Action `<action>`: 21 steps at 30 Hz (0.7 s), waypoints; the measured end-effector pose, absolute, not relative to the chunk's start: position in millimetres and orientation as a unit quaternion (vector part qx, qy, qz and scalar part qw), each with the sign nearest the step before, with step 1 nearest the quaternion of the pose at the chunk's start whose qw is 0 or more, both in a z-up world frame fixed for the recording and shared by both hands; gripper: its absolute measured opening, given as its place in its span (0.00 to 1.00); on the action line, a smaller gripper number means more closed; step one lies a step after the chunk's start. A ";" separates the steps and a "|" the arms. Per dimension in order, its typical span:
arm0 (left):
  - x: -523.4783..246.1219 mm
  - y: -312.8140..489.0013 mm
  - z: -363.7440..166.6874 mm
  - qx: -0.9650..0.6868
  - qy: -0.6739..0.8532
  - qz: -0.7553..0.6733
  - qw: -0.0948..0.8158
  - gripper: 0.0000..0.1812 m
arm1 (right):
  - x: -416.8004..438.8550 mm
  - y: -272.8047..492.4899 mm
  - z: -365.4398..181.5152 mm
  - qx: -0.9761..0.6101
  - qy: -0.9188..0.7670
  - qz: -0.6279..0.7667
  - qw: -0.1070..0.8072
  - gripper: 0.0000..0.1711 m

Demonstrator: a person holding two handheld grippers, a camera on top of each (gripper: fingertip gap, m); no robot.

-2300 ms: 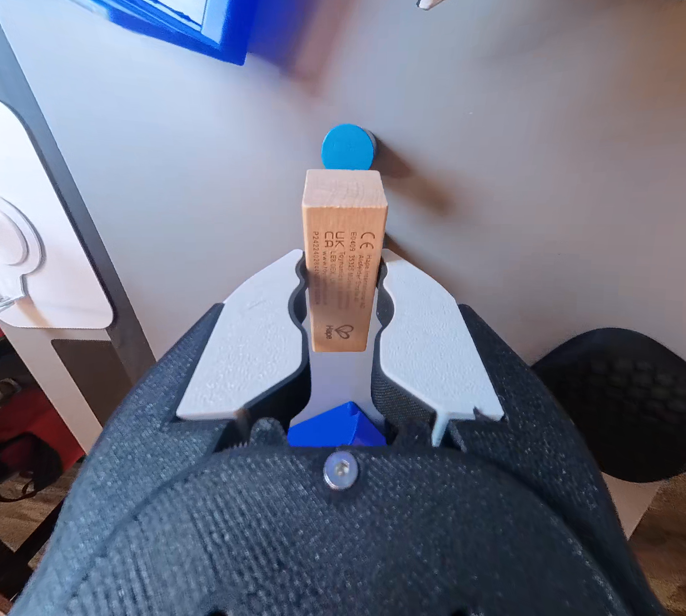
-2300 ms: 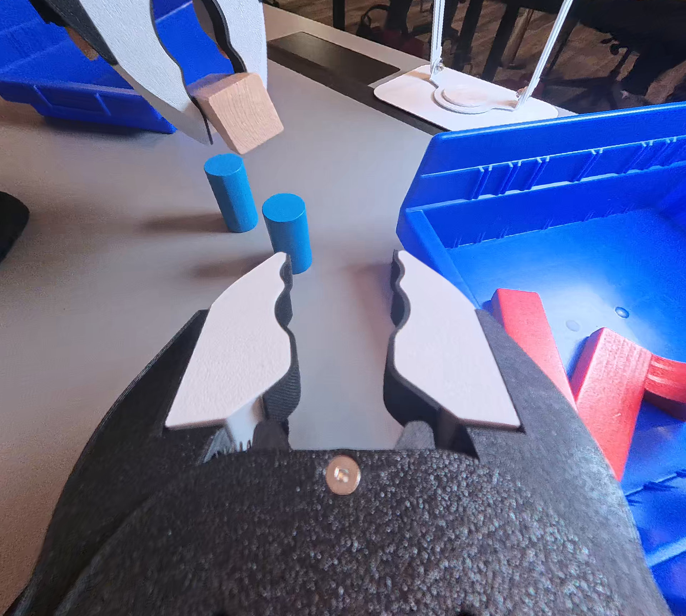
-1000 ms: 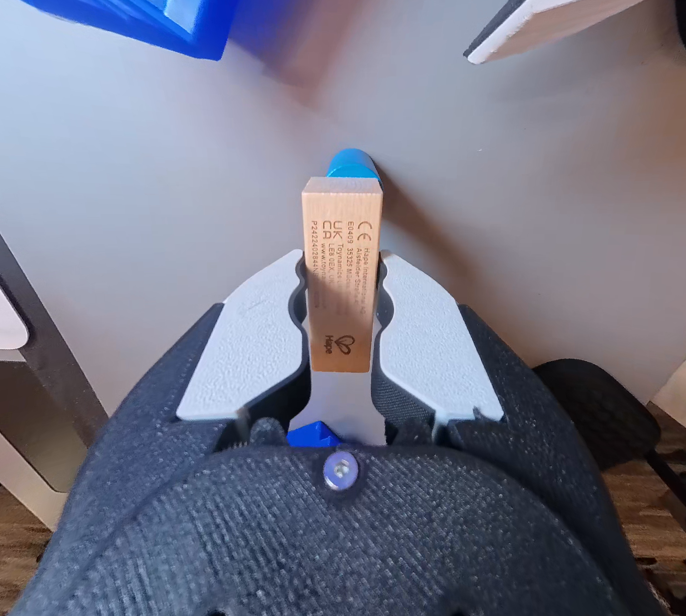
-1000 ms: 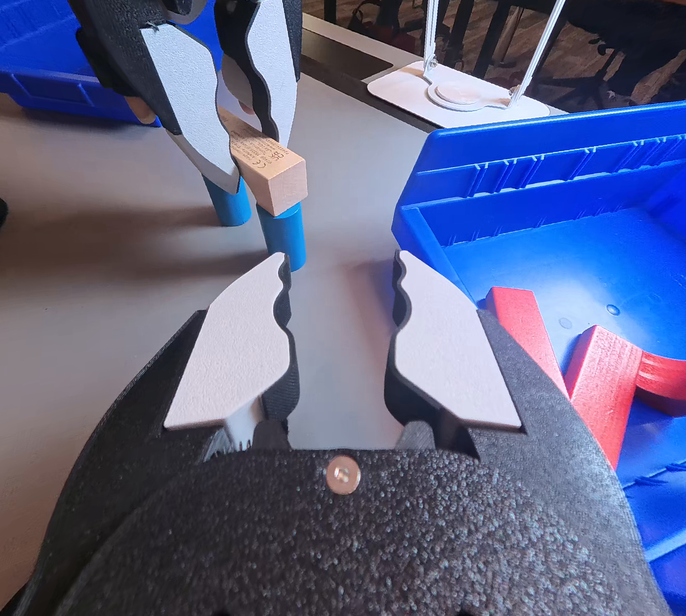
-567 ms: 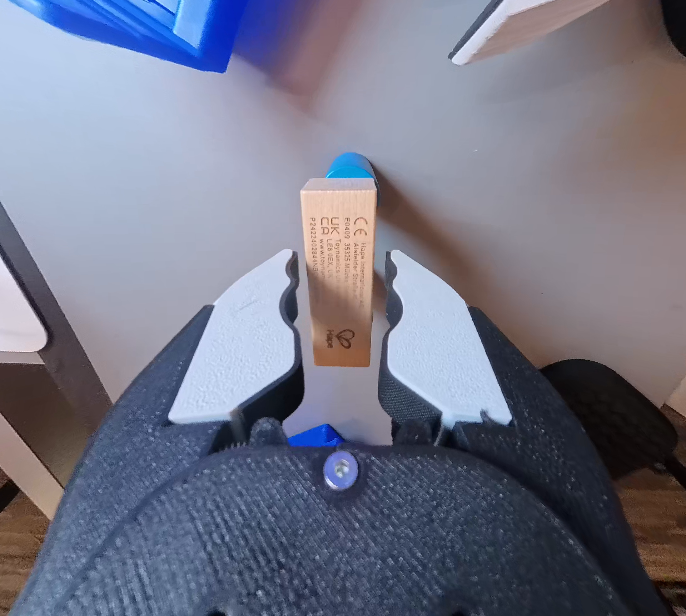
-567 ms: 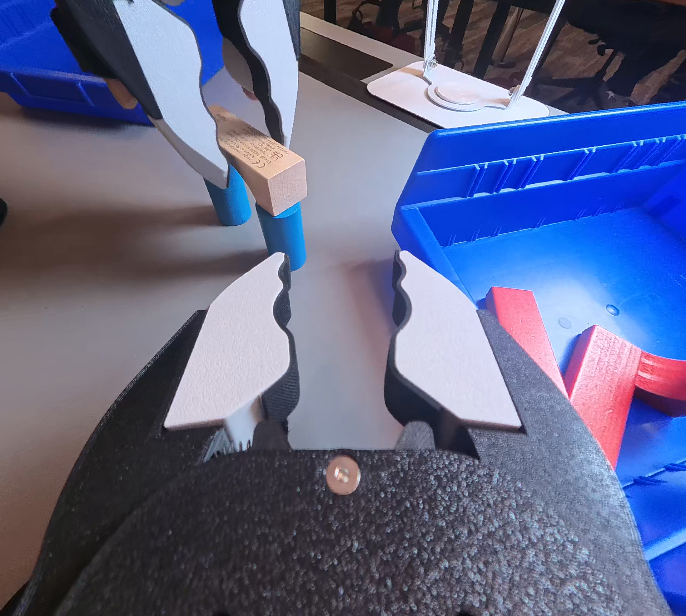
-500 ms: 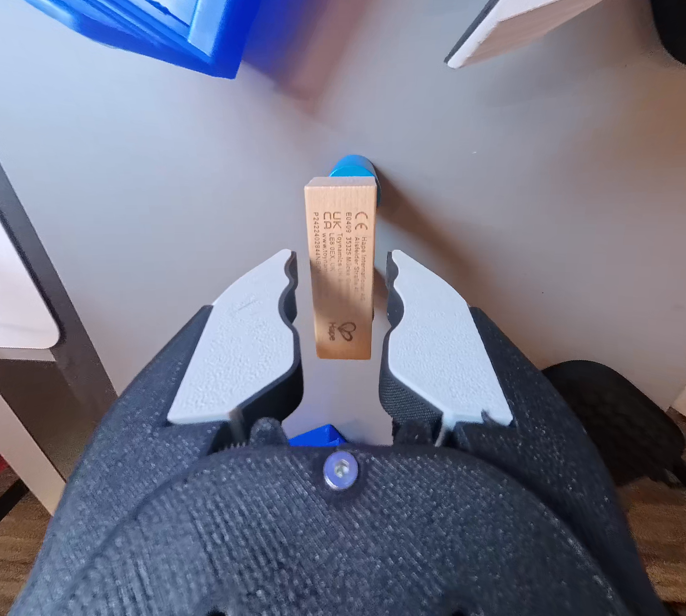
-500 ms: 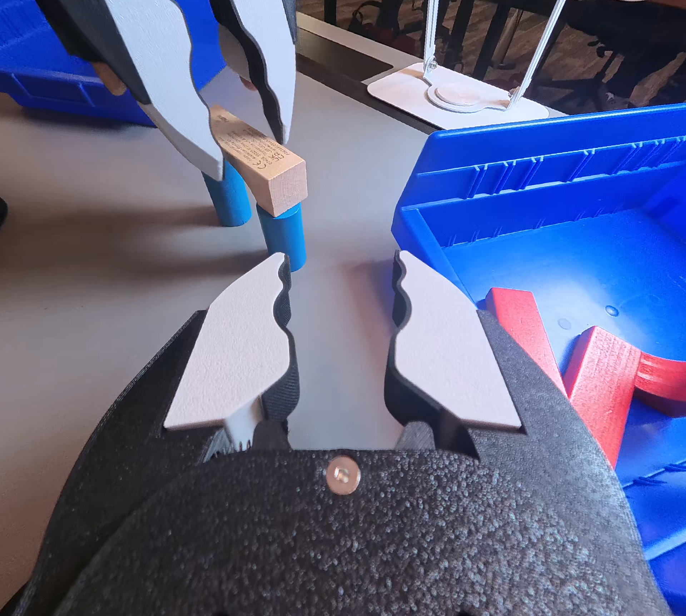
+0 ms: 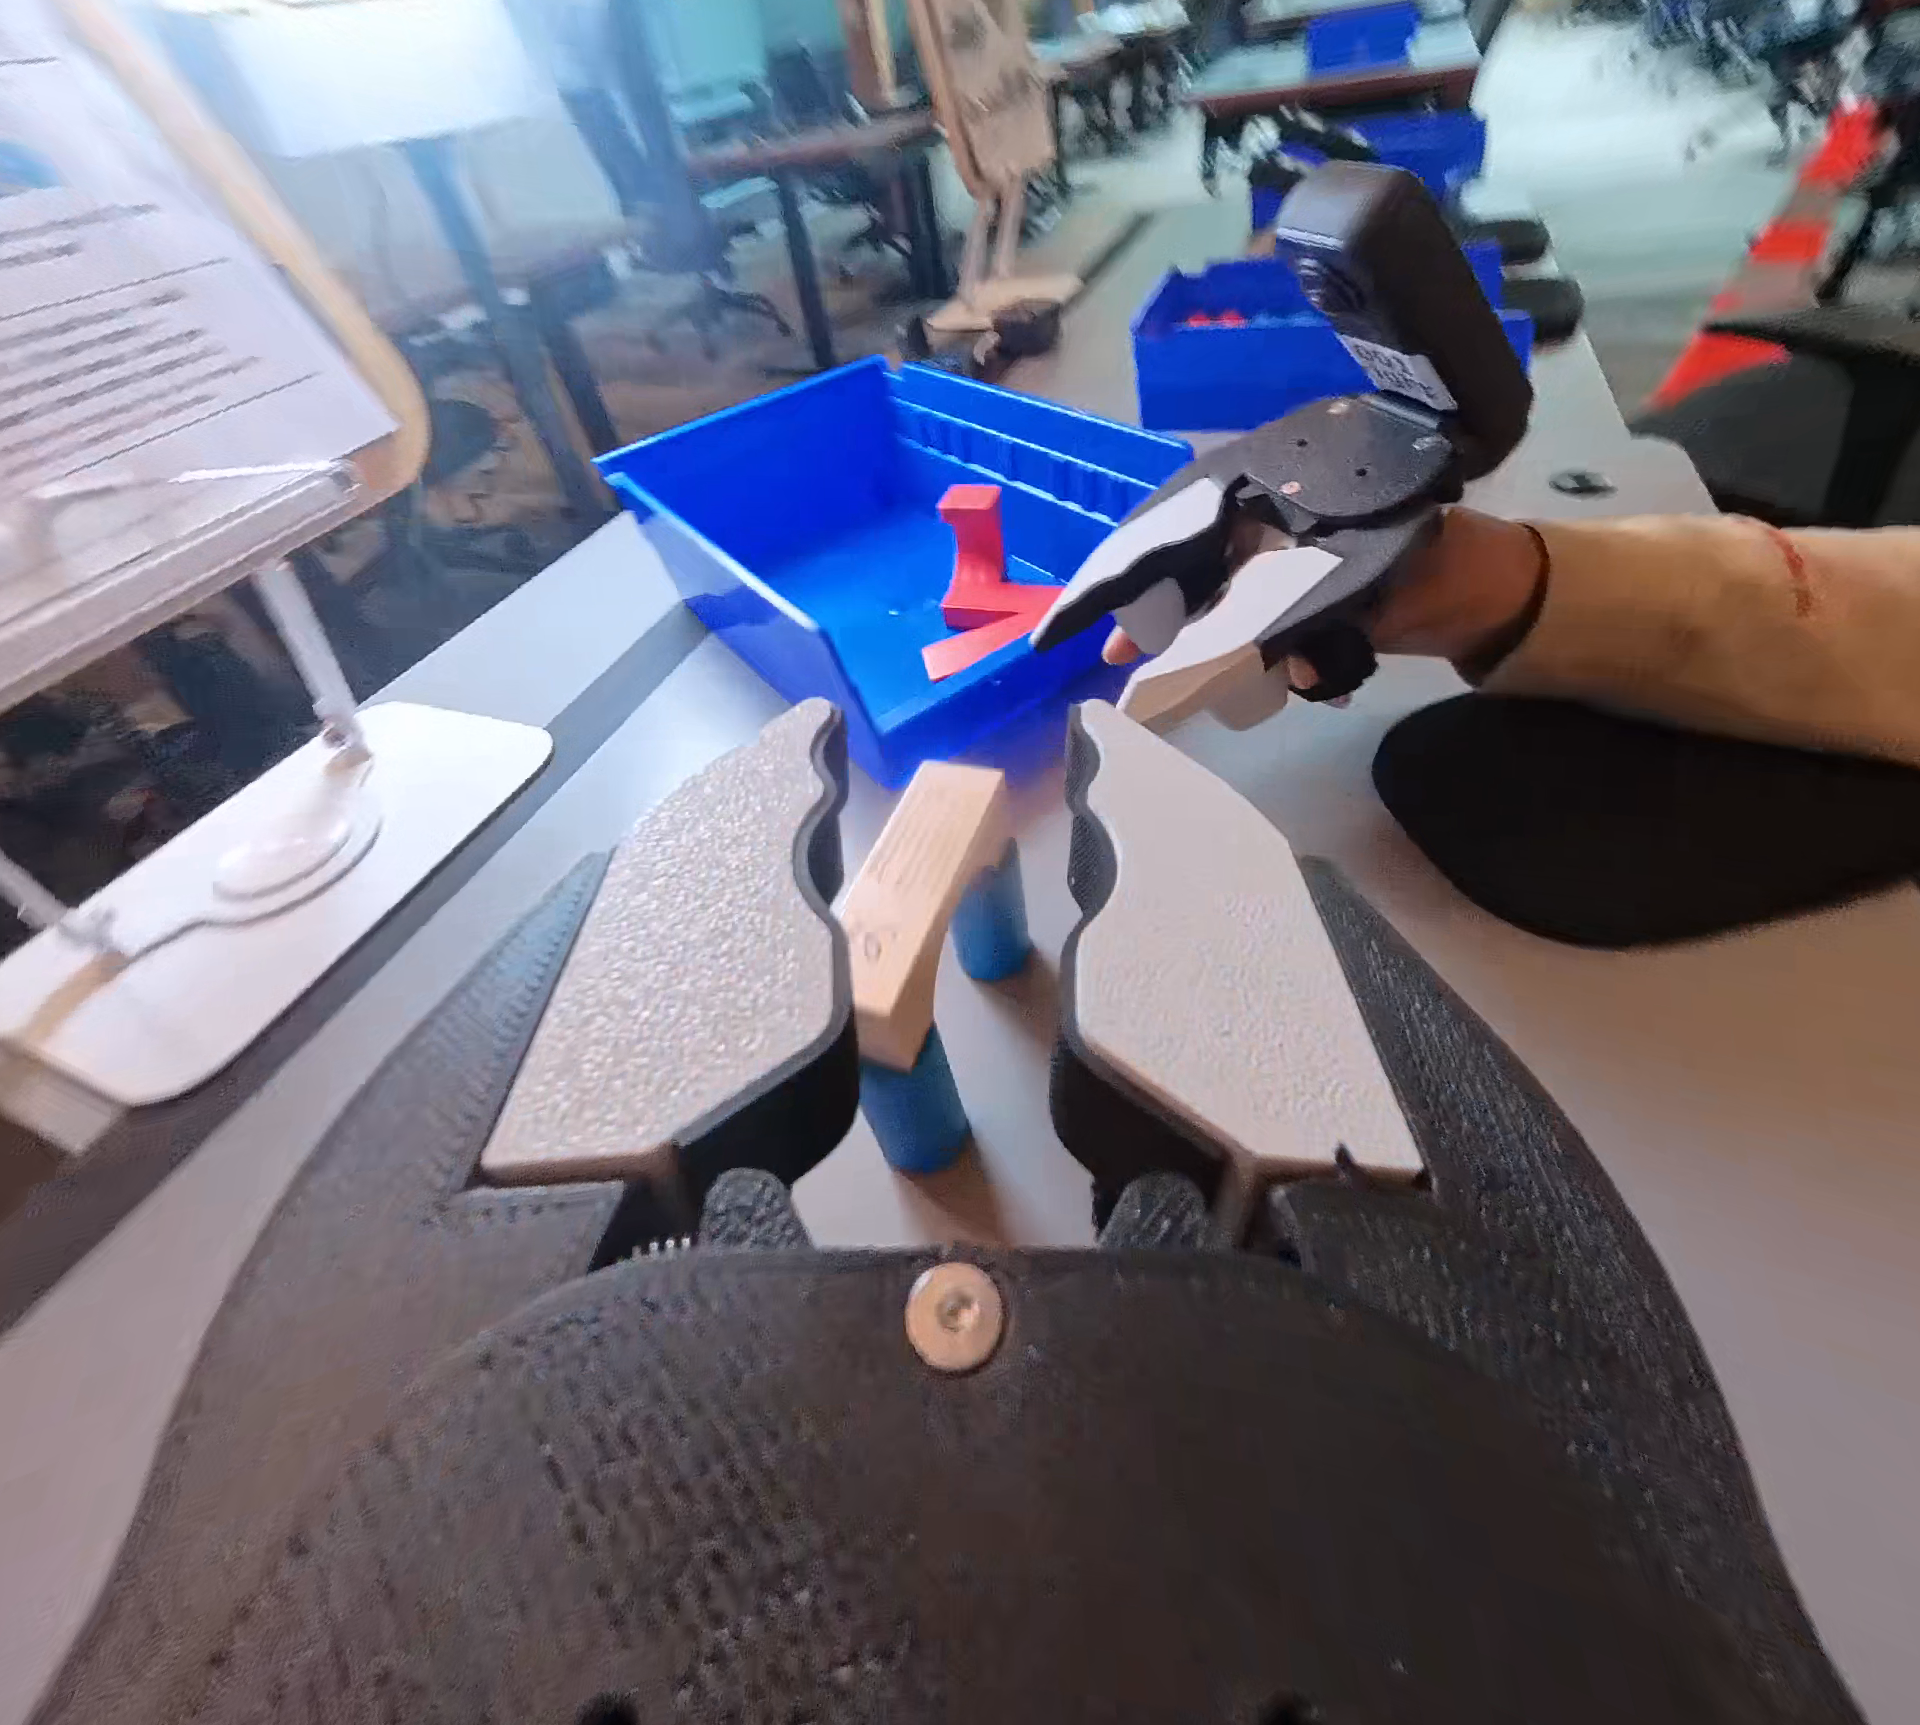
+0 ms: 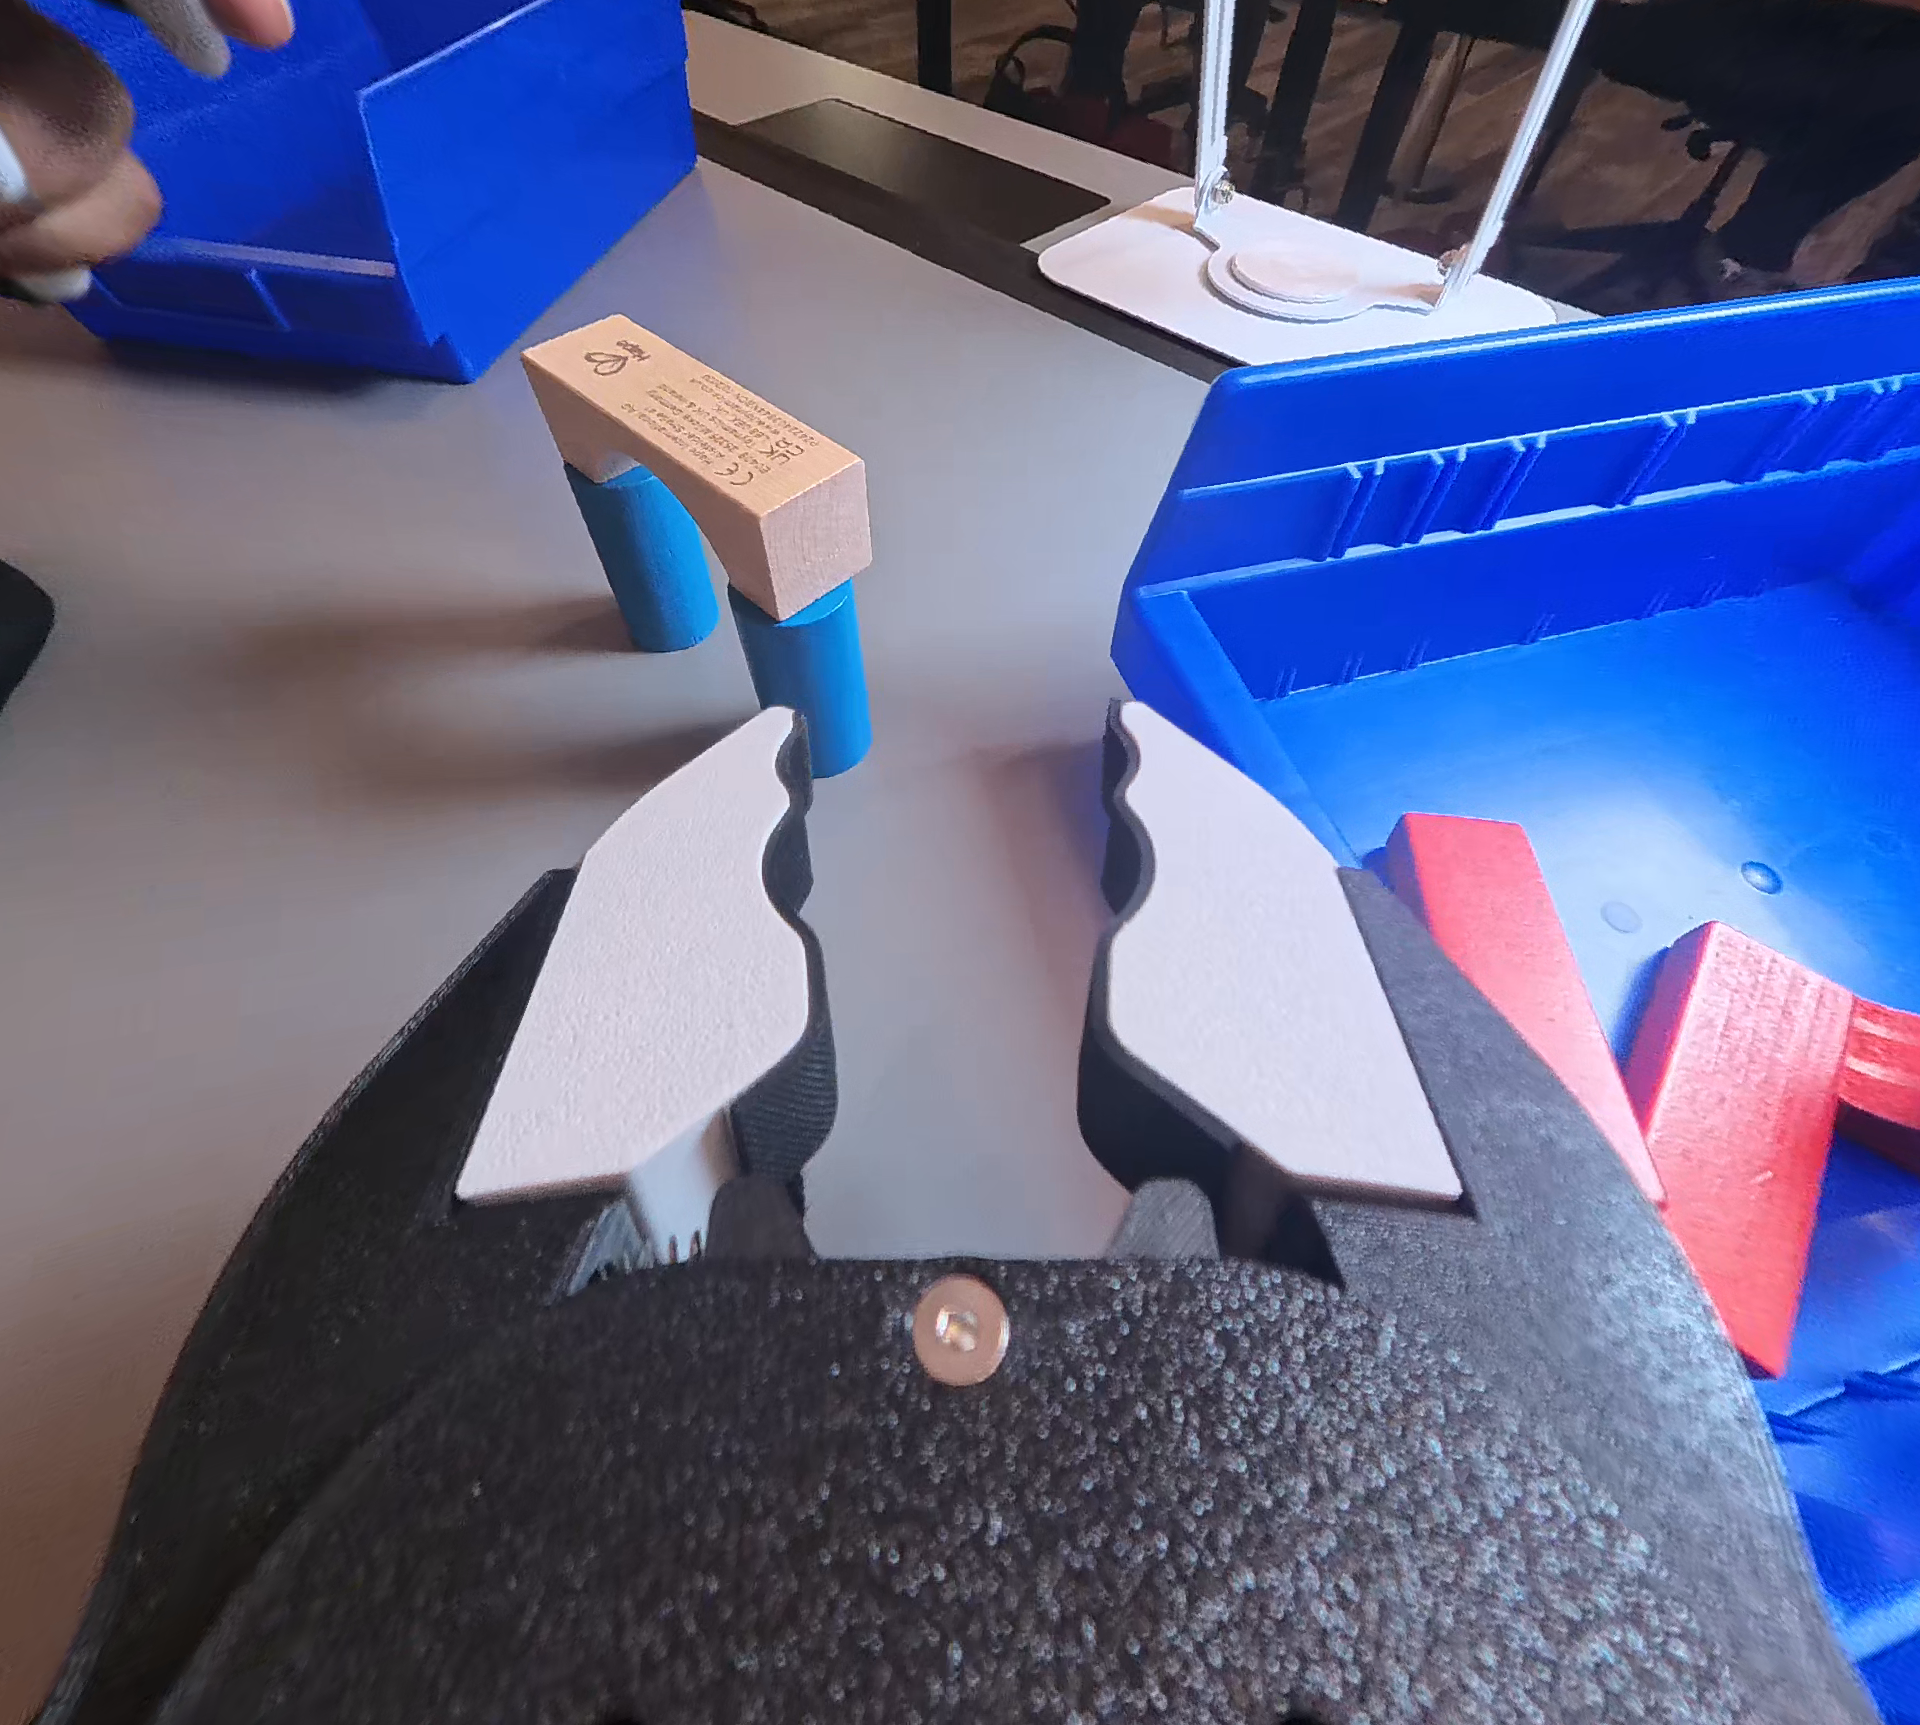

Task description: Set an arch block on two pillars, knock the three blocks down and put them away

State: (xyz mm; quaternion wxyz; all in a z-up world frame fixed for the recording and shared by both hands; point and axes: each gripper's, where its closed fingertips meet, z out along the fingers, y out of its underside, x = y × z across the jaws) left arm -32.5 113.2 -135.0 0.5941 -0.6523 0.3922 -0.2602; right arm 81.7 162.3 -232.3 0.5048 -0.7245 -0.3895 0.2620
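A: Where is your arch (image 10: 694, 447) now?

B: It sits on top of the two pillars. One foot rests on the near pillar (image 10: 800, 673) and one on the far pillar (image 10: 644, 558). The three blocks stand on the grey worktop (image 10: 312, 595), between the two blue bins.

A: Why does it sit like that?

B: The pillars stand just far enough apart that each foot gets one. I think the build step is done, and next you knock it down.

A: What are your hands doing?

B: Your left hand-held gripper (image 9: 951, 886) is wide open and holds nothing. The arch shows in the gap between its fingers, but they do not touch it. Your right hand-held gripper (image 10: 956, 766) is open too, and empty. It waits near the pillars, right beside the near bin (image 10: 1558, 449). That looks like a good spot to push from.

A: What is in that bin?

B: Some red blocks (image 10: 1704, 1073). The far bin (image 10: 499, 148) is turned away, so you cannot see what is inside it.

A: What else is hard to see?

B: In the right wrist view your left hand is cut off at the corner. In the left wrist view the arch hides most of the far pillar, and the room behind is blurry. A white stand (image 10: 1299, 273) holds up a board, but its top is cut off.
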 end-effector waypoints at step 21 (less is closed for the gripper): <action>-127.8 109.6 -229.4 -0.751 0.234 -0.198 0.585 0.29 | -23.1 127.4 -292.4 -0.743 -0.494 0.193 0.407 0.33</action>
